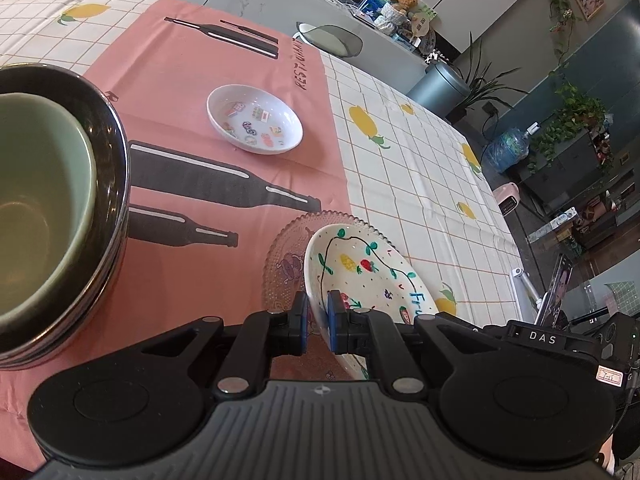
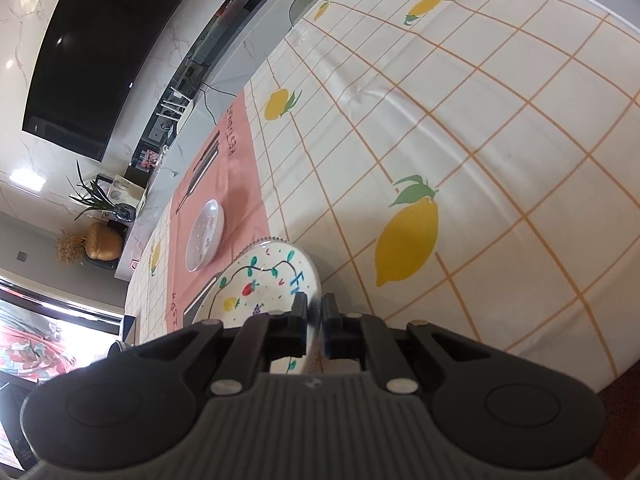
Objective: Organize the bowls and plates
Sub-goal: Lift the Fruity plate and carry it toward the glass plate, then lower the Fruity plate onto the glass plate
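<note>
1. Nearest to me, the left gripper (image 1: pixel 317 312) is pinched down on the near rim of the fruit-painted plate (image 1: pixel 368 276), its blue pads on either side of the edge and almost together.
2. The right gripper (image 2: pixel 314 312) grips the same plate's rim from the other side, jaws nearly closed with only the rim between them.
3. The plate sits tilted over a clear beaded glass plate (image 1: pixel 284 264) on the pink placemat (image 1: pixel 192 128); whether they touch I cannot tell.
4. It looks like the stacking step: the painted plate is being set onto the glass one. Next it needs levelling, centring, then both grips eased off together.
5. To the left stands a green bowl (image 1: pixel 36 200) nested in a dark bowl (image 1: pixel 108 152).
6. Farther back a small white dish (image 1: pixel 254 119) waits alone.
</note>
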Motion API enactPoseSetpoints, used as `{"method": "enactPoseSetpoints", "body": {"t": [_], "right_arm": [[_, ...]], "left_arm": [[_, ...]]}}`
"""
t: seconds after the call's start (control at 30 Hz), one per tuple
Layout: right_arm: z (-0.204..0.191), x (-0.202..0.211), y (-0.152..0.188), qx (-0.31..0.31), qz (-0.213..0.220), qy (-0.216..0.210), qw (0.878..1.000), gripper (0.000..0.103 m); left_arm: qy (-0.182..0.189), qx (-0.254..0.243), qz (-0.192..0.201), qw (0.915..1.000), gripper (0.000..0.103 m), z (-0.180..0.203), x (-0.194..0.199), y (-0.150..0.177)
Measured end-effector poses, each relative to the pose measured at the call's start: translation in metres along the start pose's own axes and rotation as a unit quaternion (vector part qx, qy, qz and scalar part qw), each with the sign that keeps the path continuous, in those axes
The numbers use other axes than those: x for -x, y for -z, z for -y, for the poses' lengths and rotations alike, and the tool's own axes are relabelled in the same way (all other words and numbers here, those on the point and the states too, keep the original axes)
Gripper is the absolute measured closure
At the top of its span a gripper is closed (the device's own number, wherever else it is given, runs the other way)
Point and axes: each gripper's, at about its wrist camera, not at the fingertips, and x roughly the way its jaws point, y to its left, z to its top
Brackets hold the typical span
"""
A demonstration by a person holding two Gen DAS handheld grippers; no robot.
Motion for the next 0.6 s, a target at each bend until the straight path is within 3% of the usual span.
{"method": "enactPoseSetpoints", "body": {"t": [0.6], "right_arm": [[-0.011, -0.007, 0.002, 0.04, 0.006, 0.026, 0.999, 0.098]], "left_arm": [[-0.034, -0.01, -0.007, 0.9993, 0.09, 0.001, -0.005, 0.009]]}}
